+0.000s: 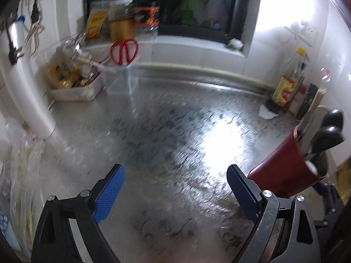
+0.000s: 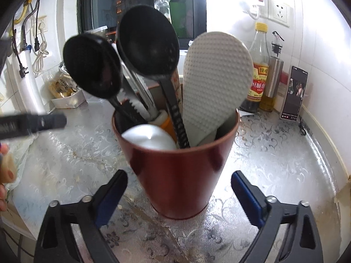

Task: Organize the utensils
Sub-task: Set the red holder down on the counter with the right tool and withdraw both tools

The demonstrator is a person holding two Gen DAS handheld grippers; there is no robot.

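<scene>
- Between the jaws of the right gripper stands the red cup, upright on the counter, its base just ahead of the pads and its wall clear of both; the jaws are spread wide and hold nothing
- Out of the cup rise two black ladles, a white rice paddle, toothed tongs and a white rounded handle, their long axes running up and leaning slightly away from the camera
- On the left side, the left gripper has its jaws wide and empty over bare counter; the cup lies off to its right, just beyond its right-hand pad, and appears tilted in that fisheye view
- Right hand is plainly the nearer one: it straddles the cup, pointing forward and downward at it
- Far back at the wall, a clear container with red scissors sits beside a white tray, well apart from both grippers
- Judging by this, the utensils look gathered; any further move would likely start from the right hand, already lined up on the cup
</scene>
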